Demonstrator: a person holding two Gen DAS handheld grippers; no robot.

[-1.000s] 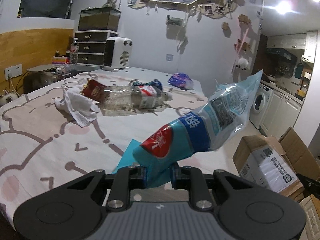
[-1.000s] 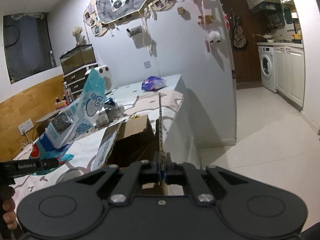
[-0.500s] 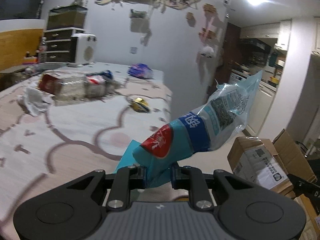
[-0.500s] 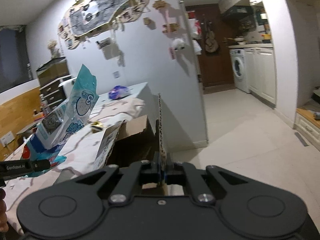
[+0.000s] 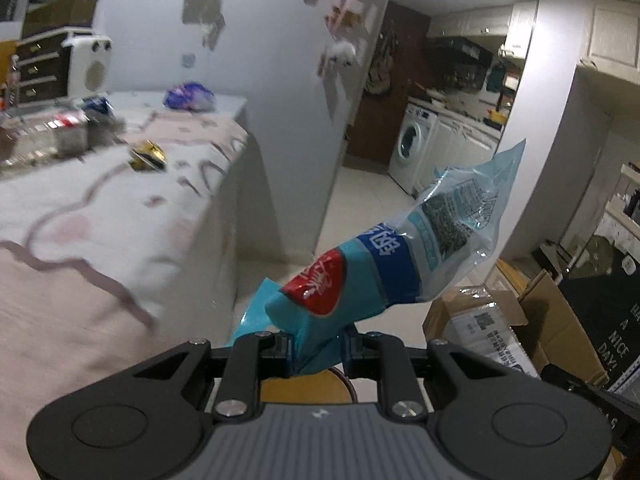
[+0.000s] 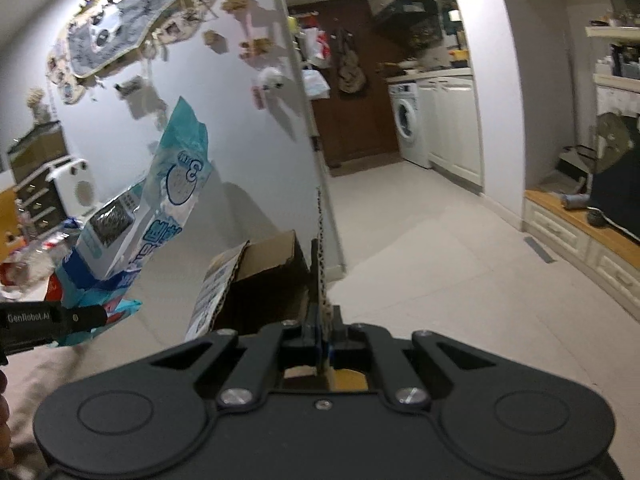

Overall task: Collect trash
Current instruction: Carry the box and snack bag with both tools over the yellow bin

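Observation:
My left gripper is shut on the crumpled bottom end of a blue and white plastic bag, which sticks up and to the right past the table's corner. The same bag shows at the left of the right wrist view, above the left gripper's arm. My right gripper is shut on the thin edge of a flap of an open cardboard box. That box also lies low on the right in the left wrist view. More trash stays on the table: a gold wrapper, a purple bag and plastic bottles.
The table with a pink and white cloth fills the left side, ending at a white wall corner. Tiled floor runs to a washing machine and white cabinets. A low wooden-topped cabinet lines the right wall.
Both grippers have swung to the right, away from the table and a little down, each keeping its hold. The table's trash has slid to the left and more floor and kitchen show.

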